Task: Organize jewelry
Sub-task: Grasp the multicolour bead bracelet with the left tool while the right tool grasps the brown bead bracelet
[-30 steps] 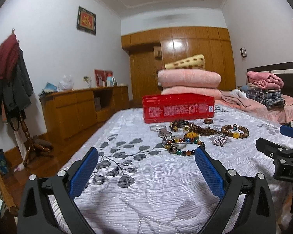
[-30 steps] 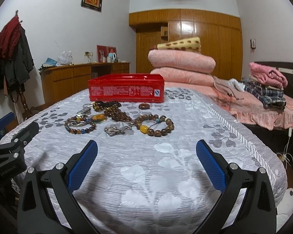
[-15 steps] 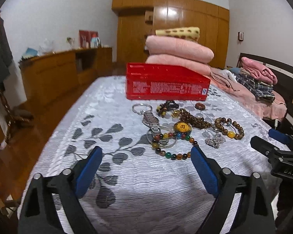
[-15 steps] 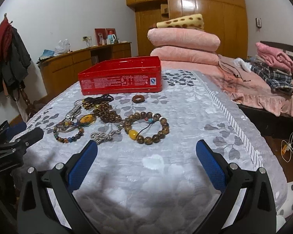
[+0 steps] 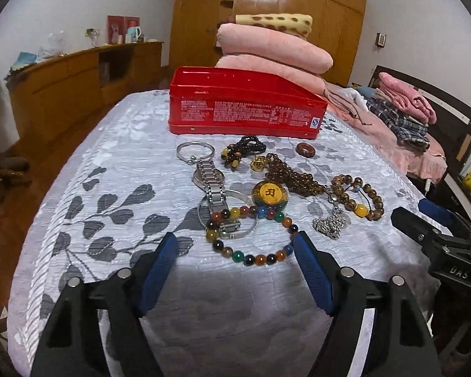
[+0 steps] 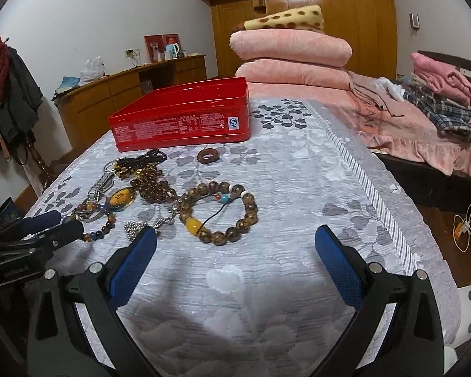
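Jewelry lies in a cluster on the white quilted bed cover (image 5: 116, 157) in front of an open red tin box (image 5: 245, 106). A multicolour bead bracelet (image 5: 251, 257) lies nearest my left gripper (image 5: 235, 245), which is open and empty just short of it. A silver watch (image 5: 210, 179), a yellow pendant (image 5: 269, 193) and a brown ring (image 5: 305, 150) lie beyond. A brown bead bracelet (image 6: 218, 210) with a yellow bead lies just ahead of my right gripper (image 6: 235, 238), which is open and empty. The red box (image 6: 185, 119) stands behind.
Folded pink blankets (image 6: 289, 53) are stacked behind the box. A pink bed with folded clothes (image 6: 439, 94) is to the right. A wooden sideboard (image 5: 66, 84) stands at the left. The cover's edge drops off at right (image 6: 392, 213).
Both grippers have moved forward and tilted down toward the jewelry, which now looks closer and larger. Both stay open. Nothing on the cover has moved.
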Tool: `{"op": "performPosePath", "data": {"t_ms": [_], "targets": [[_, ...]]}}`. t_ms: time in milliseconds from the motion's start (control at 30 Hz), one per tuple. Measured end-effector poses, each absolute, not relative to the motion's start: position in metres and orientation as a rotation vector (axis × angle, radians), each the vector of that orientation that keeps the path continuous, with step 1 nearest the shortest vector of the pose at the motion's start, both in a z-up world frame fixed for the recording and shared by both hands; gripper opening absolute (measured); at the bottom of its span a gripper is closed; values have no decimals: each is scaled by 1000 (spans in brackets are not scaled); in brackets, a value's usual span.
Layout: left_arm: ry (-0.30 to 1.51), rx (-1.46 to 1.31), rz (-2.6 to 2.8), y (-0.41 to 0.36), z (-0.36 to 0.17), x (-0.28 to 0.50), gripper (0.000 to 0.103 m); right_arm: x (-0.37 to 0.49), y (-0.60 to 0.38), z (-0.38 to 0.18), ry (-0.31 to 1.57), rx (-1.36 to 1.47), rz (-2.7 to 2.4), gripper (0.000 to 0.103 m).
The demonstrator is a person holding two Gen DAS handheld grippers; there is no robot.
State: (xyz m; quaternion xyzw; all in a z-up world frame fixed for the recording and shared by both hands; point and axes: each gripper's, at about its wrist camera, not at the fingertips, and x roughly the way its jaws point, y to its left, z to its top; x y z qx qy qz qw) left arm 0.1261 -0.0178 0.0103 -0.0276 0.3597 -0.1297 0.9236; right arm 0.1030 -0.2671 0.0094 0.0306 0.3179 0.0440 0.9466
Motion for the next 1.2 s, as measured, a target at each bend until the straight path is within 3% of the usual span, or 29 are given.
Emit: {"op": "performPosePath", "data": {"t_ms": [67,267,333,467,867,1000,1067,1200], "targets": [[758,-72,-278,-16,8,132,56,105,-269,9,653,66,91,98],[792,-103,-300,-13,7,142,39,117,-272,10,683,76,105,88],[797,-119,-300,-10,7,145,34,123,-274,10,701,89,117,78],[808,-148,-297,-4,6,149,23,134,-274,9,745,98,121,74],[818,-149,-313,-3,5,151,23,164,-267,-4,868,61,100,53],[814,-141,-308,-5,4,151,22,168,-263,-5,868,22,79,27],[815,-161,-316,-3,5,150,8,167,-263,-5,865,20,98,13],[806,-187,-339,0,7,144,8,165,-265,-3,868,45,113,11]]}}
